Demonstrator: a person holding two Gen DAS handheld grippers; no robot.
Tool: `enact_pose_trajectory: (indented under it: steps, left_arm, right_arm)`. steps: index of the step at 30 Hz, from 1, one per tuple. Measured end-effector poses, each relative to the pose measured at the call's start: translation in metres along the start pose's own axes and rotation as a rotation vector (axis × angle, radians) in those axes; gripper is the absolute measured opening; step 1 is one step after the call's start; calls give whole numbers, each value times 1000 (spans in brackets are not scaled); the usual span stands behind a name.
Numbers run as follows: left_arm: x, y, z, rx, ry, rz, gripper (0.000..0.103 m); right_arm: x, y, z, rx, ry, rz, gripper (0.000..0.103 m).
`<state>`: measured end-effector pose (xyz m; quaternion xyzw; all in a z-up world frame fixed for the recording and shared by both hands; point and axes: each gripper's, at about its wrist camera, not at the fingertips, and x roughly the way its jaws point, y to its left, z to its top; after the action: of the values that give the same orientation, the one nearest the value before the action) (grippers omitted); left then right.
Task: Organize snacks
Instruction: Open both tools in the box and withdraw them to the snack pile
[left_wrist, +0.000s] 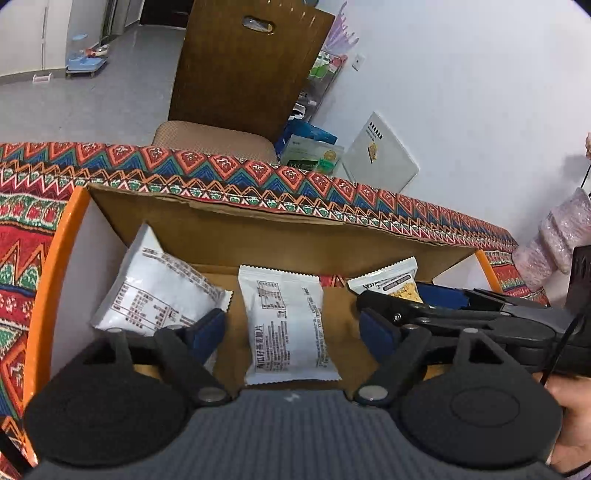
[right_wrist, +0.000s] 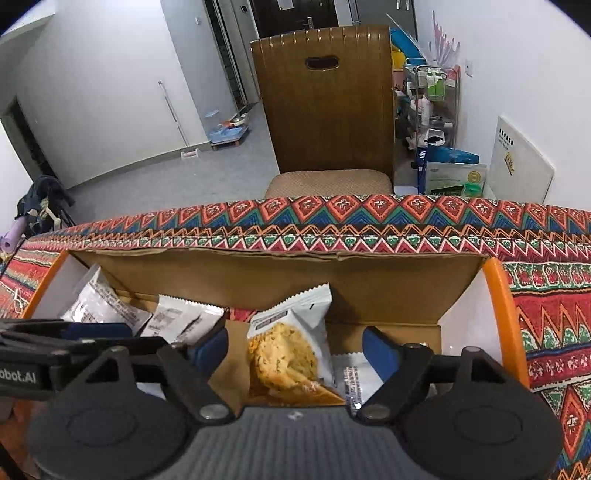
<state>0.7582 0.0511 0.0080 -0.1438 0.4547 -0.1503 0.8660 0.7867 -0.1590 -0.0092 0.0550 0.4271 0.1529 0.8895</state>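
Left gripper (left_wrist: 293, 325) open above white packet (left_wrist: 288, 325); right gripper (right_wrist: 295, 354) open over cookie packet (right_wrist: 288, 350), inside box (right_wrist: 277, 273).

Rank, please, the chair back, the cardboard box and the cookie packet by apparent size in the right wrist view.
1. Cardboard box
2. Chair back, though it stands farther off, so this is unsure
3. Cookie packet

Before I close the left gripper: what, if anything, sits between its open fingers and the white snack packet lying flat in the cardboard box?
Nothing visible does. The white snack packet lies flat on the cardboard box floor, directly between the open left gripper fingers, uncovered.
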Motion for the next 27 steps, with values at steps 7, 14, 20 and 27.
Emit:
enact_pose_trajectory:
  steps: [7, 14, 20, 27]
  left_arm:
    - [-45, -16, -2, 39, -83, 65, 87]
    - [-135, -53, -10, 103, -128, 111, 95]
    - [-217, -98, -39, 196, -186, 134, 100]
    - [-313, -138, -99, 229, -263, 191, 103]
  right_arm:
    - [-38, -5, 4, -4, -62, 38, 82]
    - [-129, 3, 2, -40, -109, -1, 82]
    - [-226, 12, -16, -75, -162, 1, 88]
    - [-342, 38, -59, -144, -247, 10, 94]
